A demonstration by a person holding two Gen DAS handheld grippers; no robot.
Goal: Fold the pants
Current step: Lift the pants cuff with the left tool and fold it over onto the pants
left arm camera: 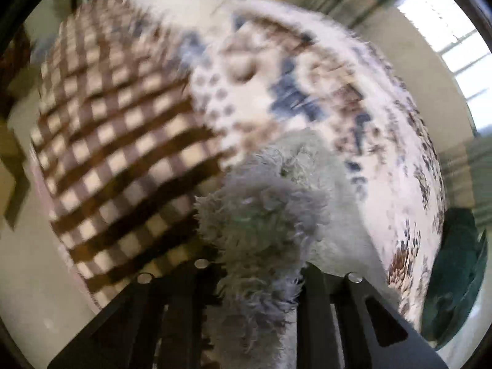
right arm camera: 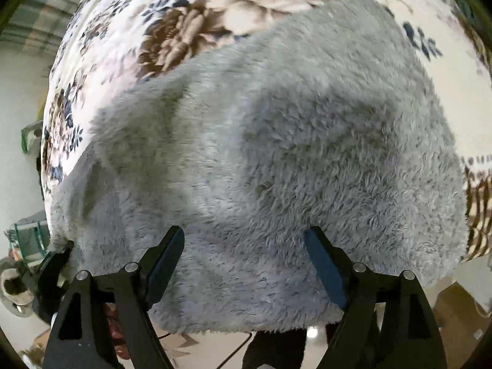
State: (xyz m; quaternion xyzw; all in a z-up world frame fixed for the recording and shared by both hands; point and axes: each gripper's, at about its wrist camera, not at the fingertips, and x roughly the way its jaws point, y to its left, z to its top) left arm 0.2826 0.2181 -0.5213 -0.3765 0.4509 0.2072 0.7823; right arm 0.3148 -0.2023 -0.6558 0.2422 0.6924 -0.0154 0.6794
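Observation:
The pants [right arm camera: 276, 153] are grey and fluffy and lie spread on a floral blanket [right arm camera: 215, 15]. My right gripper [right arm camera: 244, 236] is open, its black fingers [right arm camera: 167, 255] hovering over the pants' near edge with nothing between them. In the left wrist view, my left gripper [left arm camera: 258, 264] is shut on a bunched fold of the pants [left arm camera: 261, 215], lifted above the bed. The left gripper's tip also shows at the left edge of the right wrist view [right arm camera: 55, 261], holding the pants' corner.
A brown-and-cream checked blanket [left arm camera: 117, 141] covers the left part of the bed. A dark green object [left arm camera: 455, 276] lies on the floor at the right. A cardboard box [right arm camera: 455, 313] and a slipper [right arm camera: 15, 289] sit on the floor near the bed's edge.

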